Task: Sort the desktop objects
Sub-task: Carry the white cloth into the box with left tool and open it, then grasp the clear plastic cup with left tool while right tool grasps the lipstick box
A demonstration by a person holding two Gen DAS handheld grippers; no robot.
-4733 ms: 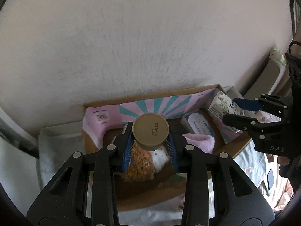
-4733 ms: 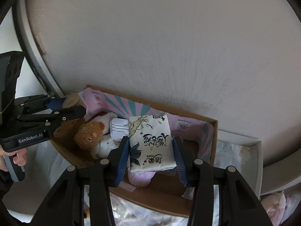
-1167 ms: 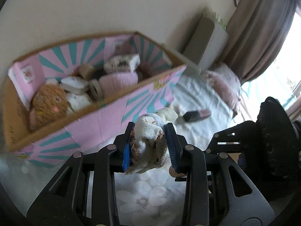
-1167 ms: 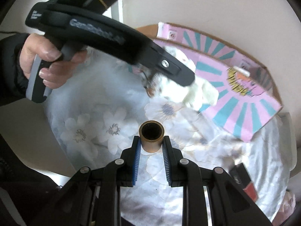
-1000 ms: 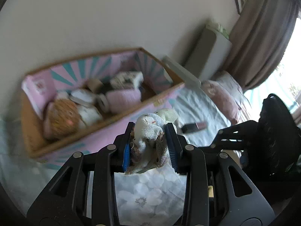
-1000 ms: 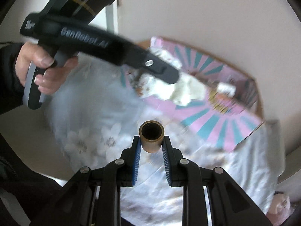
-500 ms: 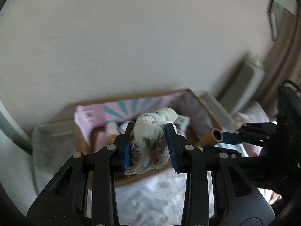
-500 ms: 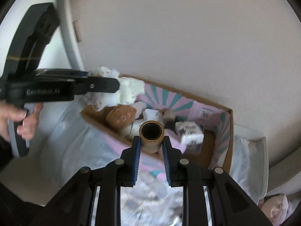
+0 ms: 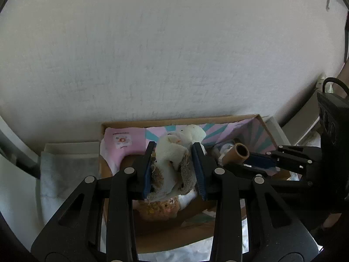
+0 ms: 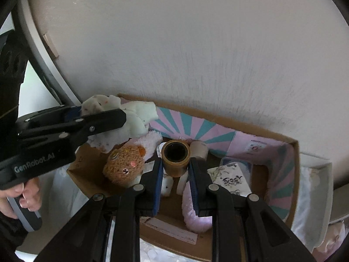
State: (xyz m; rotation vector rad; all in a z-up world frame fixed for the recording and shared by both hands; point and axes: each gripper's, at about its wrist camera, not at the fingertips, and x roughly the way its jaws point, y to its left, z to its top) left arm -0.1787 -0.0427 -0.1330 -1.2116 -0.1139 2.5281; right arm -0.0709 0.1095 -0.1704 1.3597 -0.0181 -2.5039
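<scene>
Brown tape roll (image 10: 175, 157) between right hand-held gripper (image 10: 175, 170) pads, above box (image 10: 281, 138)

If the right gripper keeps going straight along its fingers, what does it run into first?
Most likely the box contents: the right gripper, shut on the brown tube, points at white items beside the pink plush. Depth is unclear.

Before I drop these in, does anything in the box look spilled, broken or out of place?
Nothing stands out. The cardboard box holds a brown plush toy, a tissue pack and a pink fluffy item, jumbled but unspilled.
</scene>
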